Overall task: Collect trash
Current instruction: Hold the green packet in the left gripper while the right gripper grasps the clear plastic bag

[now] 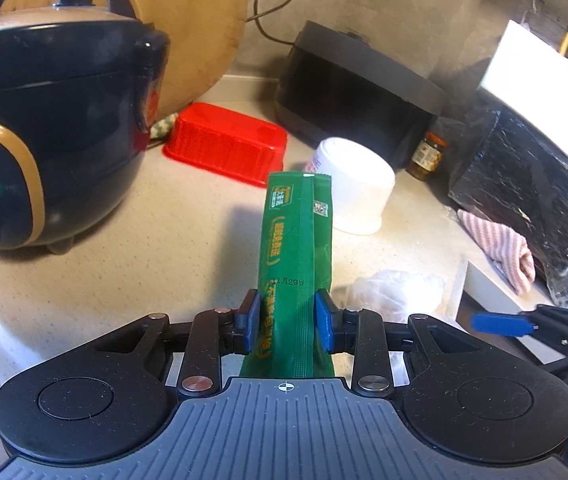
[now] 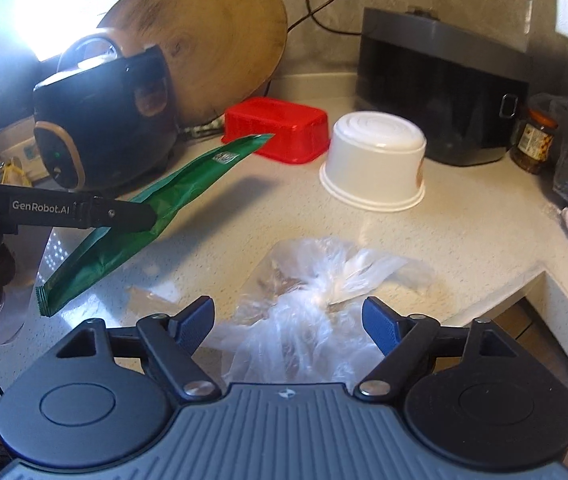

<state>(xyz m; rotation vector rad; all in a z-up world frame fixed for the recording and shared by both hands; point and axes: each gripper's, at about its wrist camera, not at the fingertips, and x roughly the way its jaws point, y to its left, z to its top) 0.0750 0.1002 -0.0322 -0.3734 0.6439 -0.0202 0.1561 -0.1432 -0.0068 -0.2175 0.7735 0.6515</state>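
"GenRobot.AI" in white on black arm of left gripper (image 2: 140,216). Green packet (image 1: 292,264): yellow Chinese print, too blurred to read; date stamp approx. "11月29日", plus QR code. Jar (image 2: 534,146) label illegible.

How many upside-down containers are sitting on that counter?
2: a red tray lies in front of the round wooden board; a white bowl stands to its right. Others may be hidden.
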